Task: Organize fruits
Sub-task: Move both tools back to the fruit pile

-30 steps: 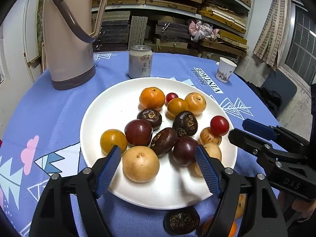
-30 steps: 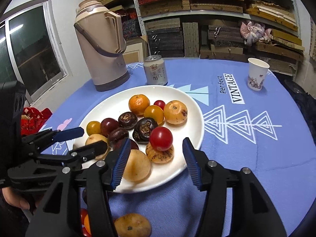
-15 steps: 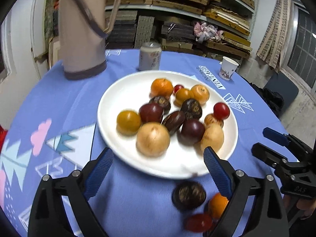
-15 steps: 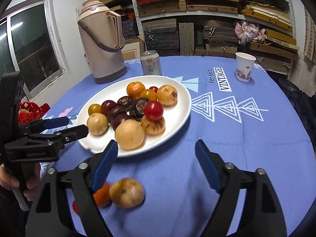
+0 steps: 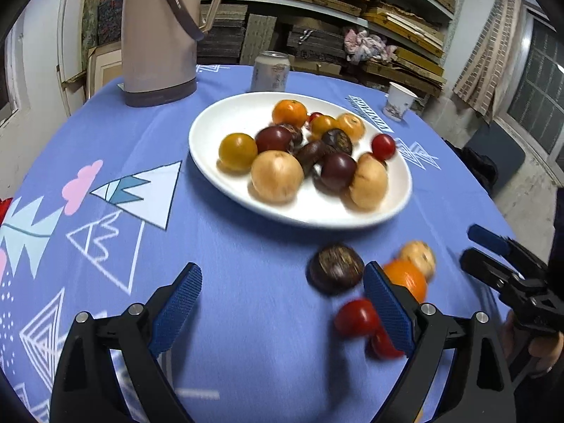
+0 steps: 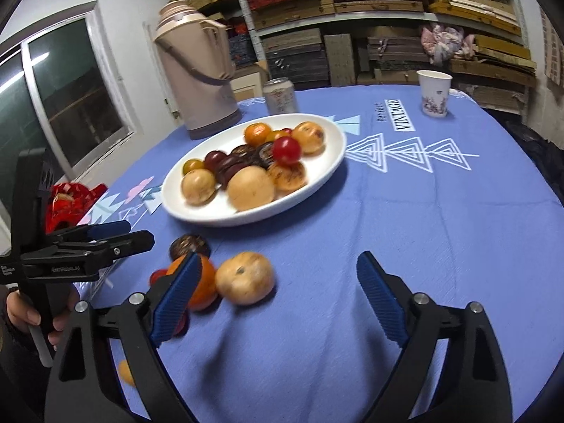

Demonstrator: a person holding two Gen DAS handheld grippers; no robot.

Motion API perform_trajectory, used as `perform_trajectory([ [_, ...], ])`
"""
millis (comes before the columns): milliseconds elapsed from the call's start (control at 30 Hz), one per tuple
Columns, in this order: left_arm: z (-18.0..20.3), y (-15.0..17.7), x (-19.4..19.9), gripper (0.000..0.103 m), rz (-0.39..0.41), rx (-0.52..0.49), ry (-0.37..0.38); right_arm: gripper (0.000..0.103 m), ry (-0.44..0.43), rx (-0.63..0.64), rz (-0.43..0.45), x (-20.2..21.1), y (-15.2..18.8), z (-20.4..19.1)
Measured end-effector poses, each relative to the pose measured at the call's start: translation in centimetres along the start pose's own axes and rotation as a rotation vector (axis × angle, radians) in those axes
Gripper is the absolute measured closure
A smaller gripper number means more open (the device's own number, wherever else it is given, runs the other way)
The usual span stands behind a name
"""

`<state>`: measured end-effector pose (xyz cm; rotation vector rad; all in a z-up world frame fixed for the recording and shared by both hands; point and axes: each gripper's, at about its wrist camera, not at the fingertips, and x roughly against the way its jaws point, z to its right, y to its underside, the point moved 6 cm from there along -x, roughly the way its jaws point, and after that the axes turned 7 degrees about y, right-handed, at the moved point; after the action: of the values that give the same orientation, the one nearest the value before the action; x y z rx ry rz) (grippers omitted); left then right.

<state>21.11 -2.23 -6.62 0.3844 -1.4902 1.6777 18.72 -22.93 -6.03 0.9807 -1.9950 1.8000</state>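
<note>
Most fruit already fills the white plate [image 5: 211, 162] at upper centre, a few loose fruits [image 5: 336, 273] remain lower right, my left claw [image 5: 282, 312] gapes empty, my right claw [image 6: 278, 296] is opening, empty.

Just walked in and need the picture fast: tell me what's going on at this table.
A person is sorting fruit with a handheld gripper in each hand. Most fruit is piled on the white plate. A few pieces lie loose on the blue tablecloth in front of it: a dark brown fruit, an orange, a tan fruit and red tomatoes. The left gripper is open and empty; the right gripper is opening, nothing between its fingers.
</note>
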Motion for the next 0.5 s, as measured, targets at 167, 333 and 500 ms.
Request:
perform_trajectory([
  [167, 2.4, 2.2, 1.2, 0.009, -0.028, -0.072, 0.033, 0.011, -0.006, -0.037, 0.008, 0.4, 0.1, 0.5],
  [333, 5.7, 5.2, 1.8, 0.006, -0.075, -0.183, 0.056, 0.011, -0.008, -0.065, 0.000, 0.4, 0.2, 1.0],
  [500, 6.7, 7.0, 1.2, 0.007, -0.131, -0.226, 0.048, 0.010, -0.013, -0.052, 0.008, 0.7, 0.2, 0.8],
])
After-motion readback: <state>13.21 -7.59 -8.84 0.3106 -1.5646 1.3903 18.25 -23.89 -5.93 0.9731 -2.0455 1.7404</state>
